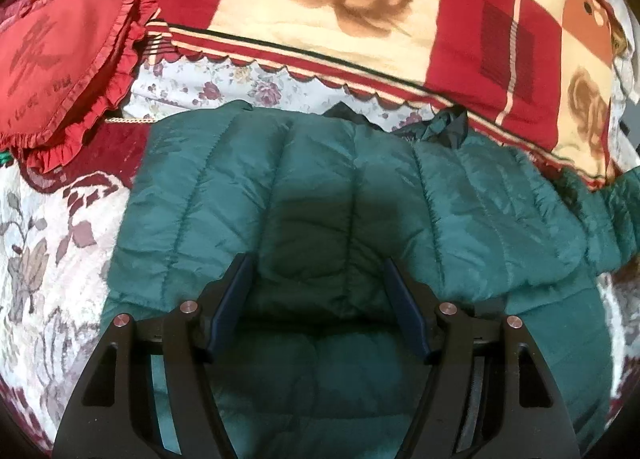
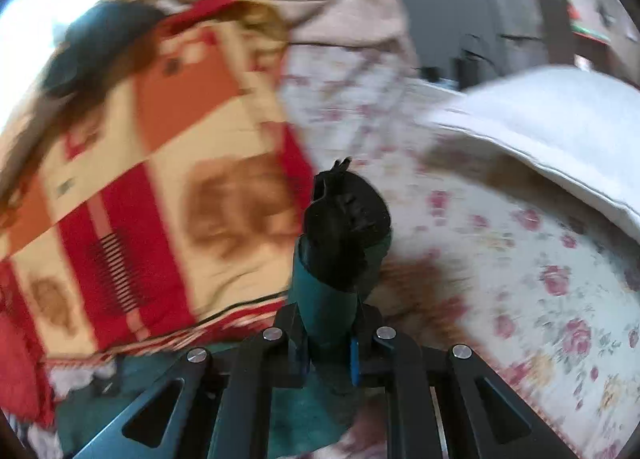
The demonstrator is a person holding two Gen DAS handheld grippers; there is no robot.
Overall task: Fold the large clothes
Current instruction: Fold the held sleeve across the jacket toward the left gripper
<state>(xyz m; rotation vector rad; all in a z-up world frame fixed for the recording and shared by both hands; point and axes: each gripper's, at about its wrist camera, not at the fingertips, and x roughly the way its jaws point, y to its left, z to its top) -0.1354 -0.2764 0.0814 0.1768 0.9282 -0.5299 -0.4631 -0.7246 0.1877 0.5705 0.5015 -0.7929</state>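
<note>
Left wrist view: the left tool [image 1: 320, 299] stands spread and empty just over the green quilted jacket [image 1: 340, 187], which lies flat on the bed's floral sheet [image 1: 36, 259] below the red-and-cream blanket [image 1: 360, 11]. Right wrist view, blurred: the right tool [image 2: 326, 351] is pinched on the jacket's sleeve cuff [image 2: 340, 243]. Recommended: carry the sleeve across the body in line with the quilting, and press the body down with the left tool to prevent dragging.
</note>
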